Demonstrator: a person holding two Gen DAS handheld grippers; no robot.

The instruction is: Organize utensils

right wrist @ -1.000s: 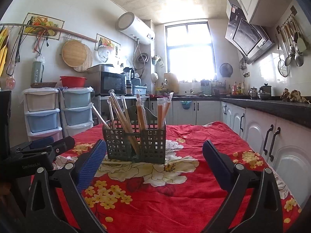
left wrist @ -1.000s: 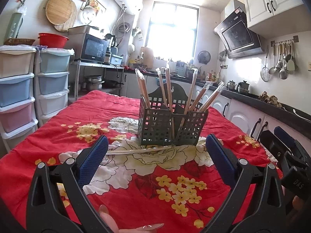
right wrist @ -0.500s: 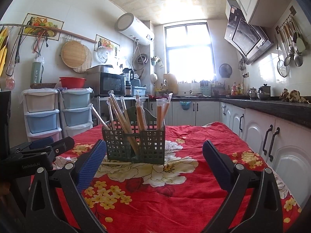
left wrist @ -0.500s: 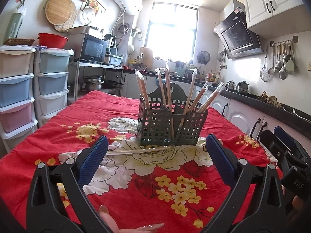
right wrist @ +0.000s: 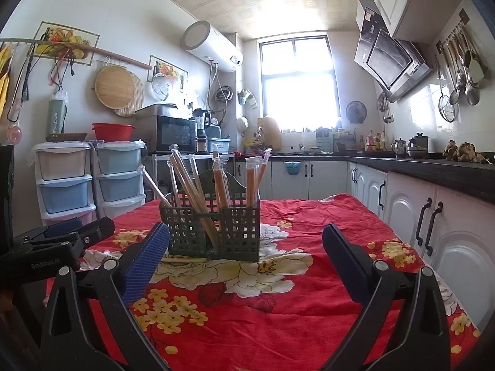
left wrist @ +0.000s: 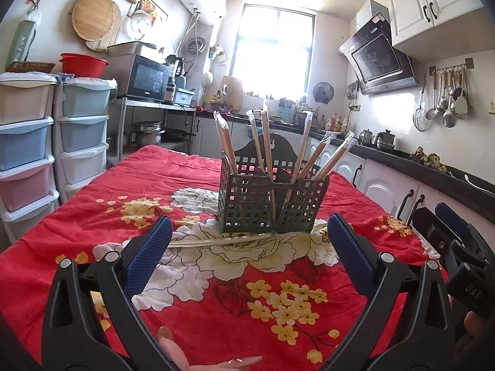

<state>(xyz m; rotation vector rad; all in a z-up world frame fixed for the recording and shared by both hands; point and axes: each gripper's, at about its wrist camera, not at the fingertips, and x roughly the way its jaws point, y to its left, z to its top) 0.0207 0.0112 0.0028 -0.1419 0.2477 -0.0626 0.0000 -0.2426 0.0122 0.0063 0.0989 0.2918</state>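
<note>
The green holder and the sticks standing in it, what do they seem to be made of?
Green holder: probably moulded plastic, matte; its walls are a regular square grid. Sticks: apparently wood or bamboo chopsticks, tan, each in a clear glossy plastic sleeve with a crimped top.

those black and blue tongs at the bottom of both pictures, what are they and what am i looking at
Each is a claw that a person holds, one per hand, with a camera looking forward along its two blue pads. One picture comes from the left claw, the other from the right claw. Both are open and hold nothing. They face a table with a red flowered cloth. On it stands a green basket with wrapped chopsticks sticking up out of it. One more wrapped pair lies flat on the cloth just in front of the basket. In the left view, the black thing at the right edge is the other claw seen from the side.
</note>
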